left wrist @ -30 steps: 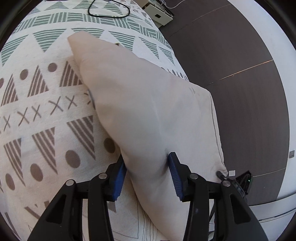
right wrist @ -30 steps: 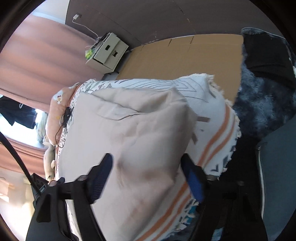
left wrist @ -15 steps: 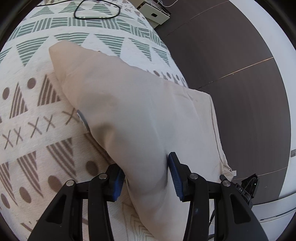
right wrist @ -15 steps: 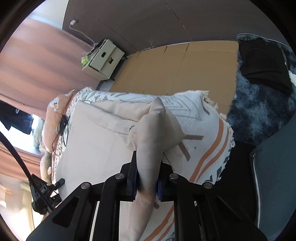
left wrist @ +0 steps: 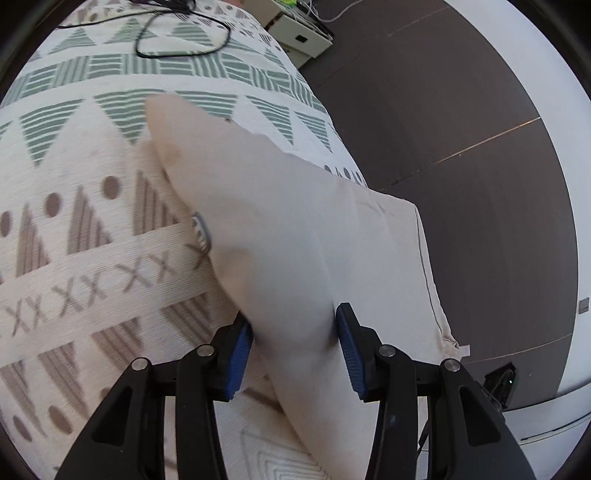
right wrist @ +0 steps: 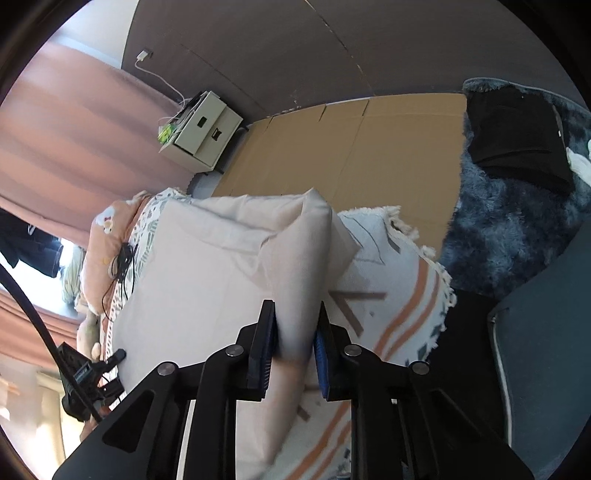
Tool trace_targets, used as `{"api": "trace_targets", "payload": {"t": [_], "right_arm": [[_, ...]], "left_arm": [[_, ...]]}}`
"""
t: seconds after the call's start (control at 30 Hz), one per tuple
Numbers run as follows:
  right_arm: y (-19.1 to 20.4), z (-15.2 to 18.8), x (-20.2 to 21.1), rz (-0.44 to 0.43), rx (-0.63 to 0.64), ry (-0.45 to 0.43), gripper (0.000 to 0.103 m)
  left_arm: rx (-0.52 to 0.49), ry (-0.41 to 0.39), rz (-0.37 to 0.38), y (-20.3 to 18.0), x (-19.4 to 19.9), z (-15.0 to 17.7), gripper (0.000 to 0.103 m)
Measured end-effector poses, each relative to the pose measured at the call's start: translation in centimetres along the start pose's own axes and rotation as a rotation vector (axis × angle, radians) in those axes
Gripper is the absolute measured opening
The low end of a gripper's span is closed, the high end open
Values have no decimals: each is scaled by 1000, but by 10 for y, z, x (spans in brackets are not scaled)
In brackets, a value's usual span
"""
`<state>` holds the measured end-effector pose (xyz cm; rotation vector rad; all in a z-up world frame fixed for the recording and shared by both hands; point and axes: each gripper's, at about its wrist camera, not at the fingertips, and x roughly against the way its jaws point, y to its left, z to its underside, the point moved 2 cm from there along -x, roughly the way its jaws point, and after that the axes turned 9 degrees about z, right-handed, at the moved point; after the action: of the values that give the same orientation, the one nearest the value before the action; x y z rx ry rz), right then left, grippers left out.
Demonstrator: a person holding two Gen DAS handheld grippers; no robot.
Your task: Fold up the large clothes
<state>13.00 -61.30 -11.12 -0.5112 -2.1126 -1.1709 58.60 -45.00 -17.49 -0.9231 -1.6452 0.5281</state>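
Holding the beige garment [left wrist: 295, 236] bunched in both grippers: left gripper [left wrist: 293, 354] partly open around it, right gripper [right wrist: 295, 341] narrow, jaws opening slightly; cloth stretches ahead over the patterned blanket [left wrist: 92, 258].

beige garment [left wrist: 295, 236]: lower end cut off by the frame's bottom edge
grey tag [left wrist: 202, 232]: half tucked under the cloth, print unreadable
patterned blanket [left wrist: 92, 258]: blurred near the X row
black cable [left wrist: 177, 33]: loop's top cropped away

A black looped cable [left wrist: 181, 40] lies upper left on the geometric-patterned cream blanket [left wrist: 74, 236]; flattened brown cardboard [right wrist: 354, 147] covers the upper-centre floor beside a shaggy blue-grey rug [right wrist: 509, 236].
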Motion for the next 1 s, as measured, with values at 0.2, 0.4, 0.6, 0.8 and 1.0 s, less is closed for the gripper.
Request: {"api": "trace_targets", "payload": {"t": [0.2, 0.4, 0.6, 0.8, 1.0], "right_arm": [[3, 10, 16, 30, 63, -66, 1], [7, -8, 13, 17, 26, -81, 0], [-10, -16, -4, 19, -121, -23, 1], [2, -14, 20, 17, -105, -7, 3], [23, 5, 73, 22, 2, -76, 87]], "left_arm": [[-71, -14, -19, -14, 29, 10, 45], [-109, -53, -31, -23, 76, 24, 45], [-116, -99, -56, -20, 123, 33, 45], [-107, -110, -30, -18, 150, 44, 45], [-134, -159, -4, -38, 185, 64, 86]]}}
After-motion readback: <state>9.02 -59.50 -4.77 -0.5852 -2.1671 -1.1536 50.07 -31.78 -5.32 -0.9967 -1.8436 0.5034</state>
